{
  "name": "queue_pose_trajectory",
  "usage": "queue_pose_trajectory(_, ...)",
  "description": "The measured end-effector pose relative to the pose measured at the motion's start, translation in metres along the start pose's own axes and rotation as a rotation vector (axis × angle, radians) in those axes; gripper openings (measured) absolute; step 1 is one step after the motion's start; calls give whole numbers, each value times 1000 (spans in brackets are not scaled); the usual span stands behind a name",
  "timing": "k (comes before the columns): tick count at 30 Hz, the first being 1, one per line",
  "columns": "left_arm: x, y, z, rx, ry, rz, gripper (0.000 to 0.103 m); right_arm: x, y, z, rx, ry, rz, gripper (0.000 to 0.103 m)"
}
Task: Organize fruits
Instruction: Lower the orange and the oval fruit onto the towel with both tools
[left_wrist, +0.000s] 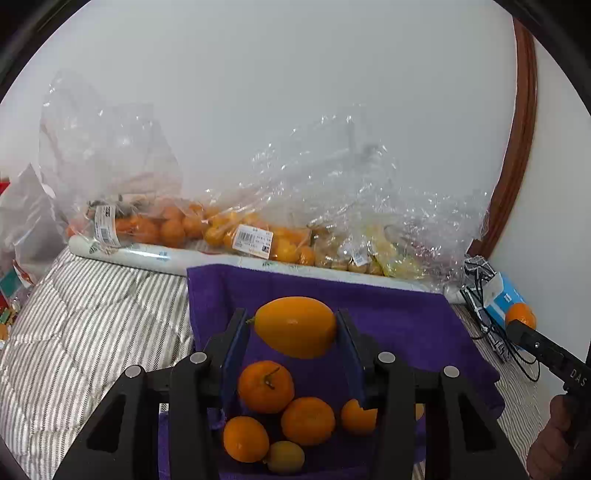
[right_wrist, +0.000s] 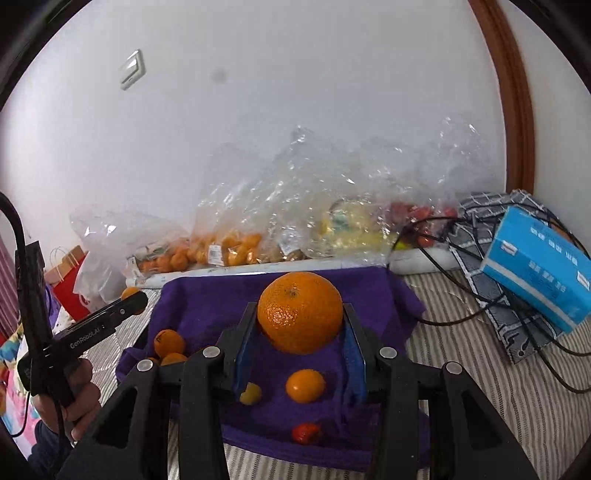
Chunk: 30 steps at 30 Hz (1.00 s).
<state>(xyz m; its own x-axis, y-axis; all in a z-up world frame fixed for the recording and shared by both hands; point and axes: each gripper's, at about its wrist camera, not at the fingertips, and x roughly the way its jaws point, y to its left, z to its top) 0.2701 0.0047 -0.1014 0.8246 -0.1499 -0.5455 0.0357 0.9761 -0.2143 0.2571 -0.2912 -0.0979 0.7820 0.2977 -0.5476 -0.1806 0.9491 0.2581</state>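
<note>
L gripper (left_wrist: 291, 328) clamps oval yellow-orange smooth fruit (left_wrist: 295, 326) btwn blue pads, above purple cloth towel (left_wrist: 406, 317). R gripper (right_wrist: 300, 325) clamps round dimpled orange (right_wrist: 300, 312), also above towel. Small tangerines (left_wrist: 266, 386) loose on towel below. Clear plastic fruit bags (left_wrist: 258, 236) along wall behind.

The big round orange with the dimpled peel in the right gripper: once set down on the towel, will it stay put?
The big round dimpled orange, clamped in the right gripper, looks apt to roll, being nearly spherical. The soft purple towel would probably damp that. Its pitted peel likely grips rather than slips.
</note>
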Motion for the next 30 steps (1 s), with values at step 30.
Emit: queue_pose_trajectory(30,11,17,0,-81,55,-40,45,35,4,-22,-162,218,-97,43)
